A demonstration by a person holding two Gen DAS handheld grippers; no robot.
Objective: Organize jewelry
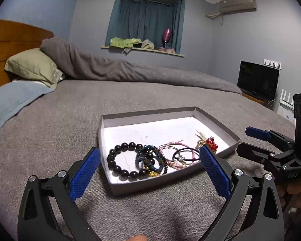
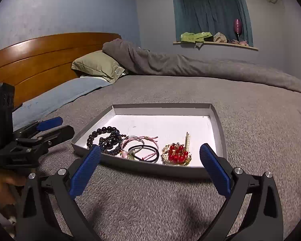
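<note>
A shallow grey box lid with a white floor (image 1: 150, 128) (image 2: 166, 124) lies on the bed. Along its near side lie a black bead bracelet (image 1: 118, 160) (image 2: 98, 133), a dark blue beaded bracelet (image 1: 150, 158) (image 2: 112, 140), pink cord bracelets (image 1: 171, 147) (image 2: 138, 139), black hair ties (image 1: 185, 153) (image 2: 144, 151) and a gold ornament with red beads (image 1: 210, 143) (image 2: 176, 153). My left gripper (image 1: 150, 168) is open and empty just before the box. My right gripper (image 2: 150, 166) is open and empty at the box's near edge.
The box rests on a grey bedspread (image 1: 70, 120) (image 2: 250, 110). Pillows (image 1: 32, 66) (image 2: 98, 64), a rolled grey duvet (image 1: 130, 68) and a wooden headboard (image 2: 40, 60) lie beyond. A TV (image 1: 257, 79) stands at far right.
</note>
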